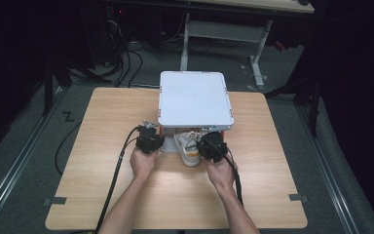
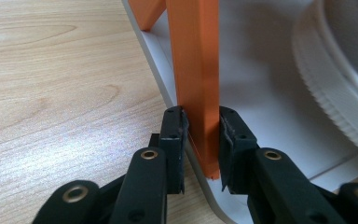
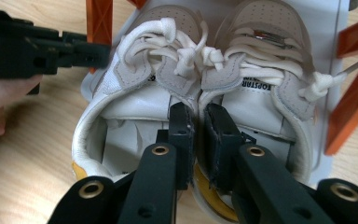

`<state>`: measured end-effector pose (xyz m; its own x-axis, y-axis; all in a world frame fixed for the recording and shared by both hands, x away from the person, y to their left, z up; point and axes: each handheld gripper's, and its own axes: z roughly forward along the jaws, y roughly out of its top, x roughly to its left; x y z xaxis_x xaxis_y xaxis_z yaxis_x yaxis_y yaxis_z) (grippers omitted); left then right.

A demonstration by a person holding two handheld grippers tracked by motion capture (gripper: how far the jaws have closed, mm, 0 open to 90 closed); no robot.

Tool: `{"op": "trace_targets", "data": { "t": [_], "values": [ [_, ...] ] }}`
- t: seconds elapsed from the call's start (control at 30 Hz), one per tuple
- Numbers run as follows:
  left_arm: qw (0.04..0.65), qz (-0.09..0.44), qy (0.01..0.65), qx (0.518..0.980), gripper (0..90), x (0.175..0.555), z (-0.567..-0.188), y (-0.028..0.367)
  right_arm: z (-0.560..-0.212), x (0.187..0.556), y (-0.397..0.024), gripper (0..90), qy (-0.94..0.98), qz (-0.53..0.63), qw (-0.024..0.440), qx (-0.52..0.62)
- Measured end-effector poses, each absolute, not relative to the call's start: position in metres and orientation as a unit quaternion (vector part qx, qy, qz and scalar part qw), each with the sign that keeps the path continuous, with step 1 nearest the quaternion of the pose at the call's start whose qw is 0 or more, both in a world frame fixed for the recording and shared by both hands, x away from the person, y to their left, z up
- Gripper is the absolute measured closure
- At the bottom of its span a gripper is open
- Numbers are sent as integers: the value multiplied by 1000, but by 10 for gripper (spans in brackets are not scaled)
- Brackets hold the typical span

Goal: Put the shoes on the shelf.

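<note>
Shoes (image 3: 205,88) under white shelf (image 1: 195,97), right tool (image 3: 199,126) pinching their heels, left tool (image 2: 201,126) clamped on orange post (image 2: 196,70).

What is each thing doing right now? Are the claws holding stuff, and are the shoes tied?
Left gripper: shut on the orange post.
Right gripper: shut on the shoes' inner collars, pinched together.
Shoes: side by side on the rack's bottom shelf, laces tied, heels toward the person.
Rack: upright on the table, top shelf bare.
</note>
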<state>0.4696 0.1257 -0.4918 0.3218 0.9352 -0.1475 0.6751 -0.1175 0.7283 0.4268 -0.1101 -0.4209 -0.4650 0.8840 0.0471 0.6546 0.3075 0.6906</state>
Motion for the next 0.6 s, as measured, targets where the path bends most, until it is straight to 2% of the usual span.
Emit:
{"op": "trace_targets", "data": {
  "t": [0.33,0.6],
  "values": [
    [367,177,555,725,734,469,-492,126,-430,445,-102,820,770,320,190,519],
    [368,178,555,724,734,469,-492,126,-430,457,-96,812,753,324,220,528]
  ]
}}
